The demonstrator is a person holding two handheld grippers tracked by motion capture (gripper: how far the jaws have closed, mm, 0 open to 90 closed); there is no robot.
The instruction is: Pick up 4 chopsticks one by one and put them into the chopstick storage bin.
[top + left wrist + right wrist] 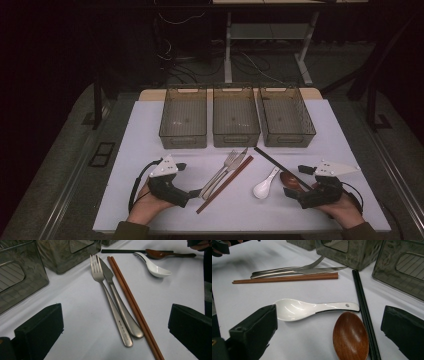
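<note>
On the desk (pixel 150 125) before three bins (pixel 236 122), both grippers, left (pixel 194 192) and right (pixel 288 192), rest spread and empty; better to pinch the fork (pixel 107 295) mid-handle, clear of the knife (pixel 117 297) touching it.

white spoon (pixel 312 309), wooden spoon (pixel 350 336), open fingers (pixel 253 330)

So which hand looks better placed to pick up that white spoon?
The right, probably. The white spoon lies just ahead of the right gripper, whose jaws stand open. The left gripper faces the fork and knife, with the brown chopsticks lying between it and the spoon.
</note>
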